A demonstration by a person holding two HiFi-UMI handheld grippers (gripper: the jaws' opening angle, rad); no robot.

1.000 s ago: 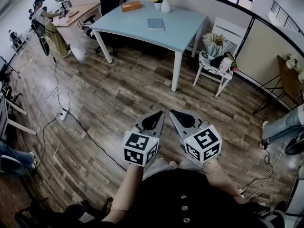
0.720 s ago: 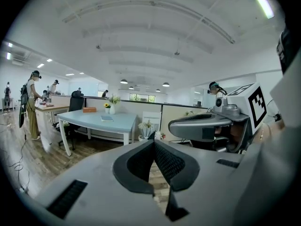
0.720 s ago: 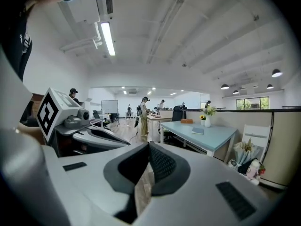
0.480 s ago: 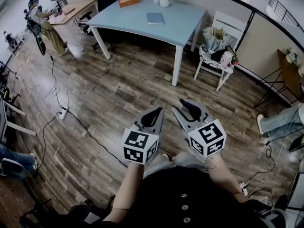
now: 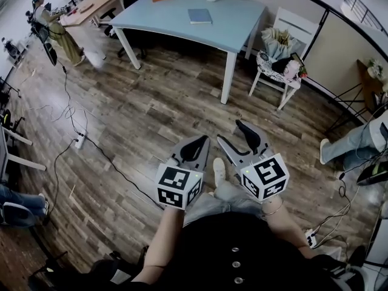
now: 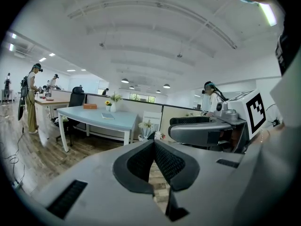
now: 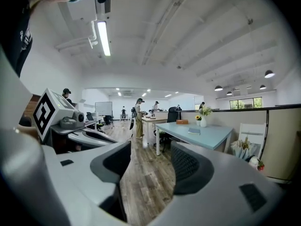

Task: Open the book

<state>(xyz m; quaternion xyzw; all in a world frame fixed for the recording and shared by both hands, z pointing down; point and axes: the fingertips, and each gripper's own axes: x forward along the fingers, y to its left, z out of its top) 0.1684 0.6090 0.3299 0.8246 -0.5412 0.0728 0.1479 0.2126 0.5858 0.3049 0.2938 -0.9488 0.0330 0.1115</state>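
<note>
Clearly the closed book (image 5: 199,16) lies far off on the light-blue desk (image 5: 242,32), so walk right up before reaching; the left claw (image 5: 194,153) is pinched together, empty, the right claw (image 5: 236,139) parted, holding nothing.

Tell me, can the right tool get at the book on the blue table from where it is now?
Probably not yet. The right tool, jaws apart, hangs close to the person's body, while the book lies on the table far across the floor. Nothing blocks the path; walking closer should do.
</note>
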